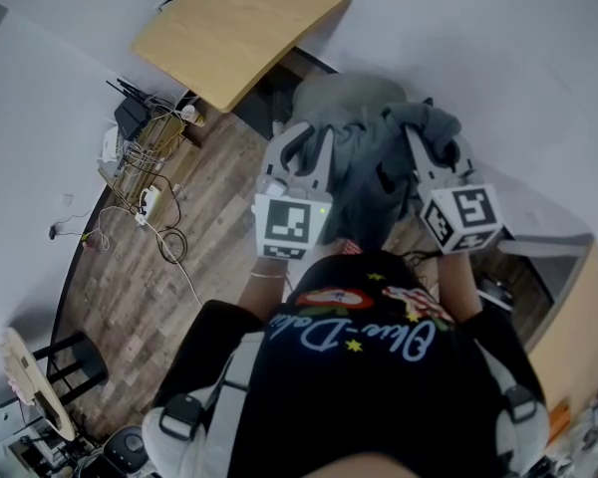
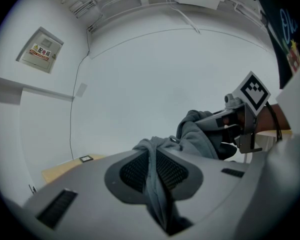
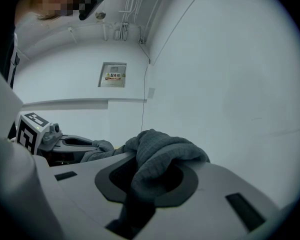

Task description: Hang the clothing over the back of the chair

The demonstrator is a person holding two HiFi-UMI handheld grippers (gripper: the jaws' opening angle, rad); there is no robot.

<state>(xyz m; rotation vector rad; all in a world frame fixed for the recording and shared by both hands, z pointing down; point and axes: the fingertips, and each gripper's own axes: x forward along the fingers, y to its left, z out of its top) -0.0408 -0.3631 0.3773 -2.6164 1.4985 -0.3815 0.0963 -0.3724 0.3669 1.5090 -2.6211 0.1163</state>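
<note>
The person's black printed T-shirt [image 1: 379, 386] is filling the bottom of the head view, and just above it two tools are reaching toward the top of the frame. The left gripper [image 1: 314, 139] is clenching a bunched fold of the dark grey knitted garment [image 1: 374, 172], with the cloth running down through the slot between its jaws in its own view. The right gripper [image 1: 426, 147] is grasping another thick fold of the same garment in the same way. The cloth is hanging as a sagging band between them, its long axis lying left to right across the middle of the frame, above the wood-patterned floor [image 1: 140, 267]. Directly above that band in the picture a rounded grey padded shape [image 1: 341, 90] is showing, likely the chair's back, beside the light wooden table [image 1: 239, 28]. It is sitting roughly midway between the two grippers, neither clearly nearer, so the coming move is probably calling for both to carry the band up-frame together and over that edge.
</note>
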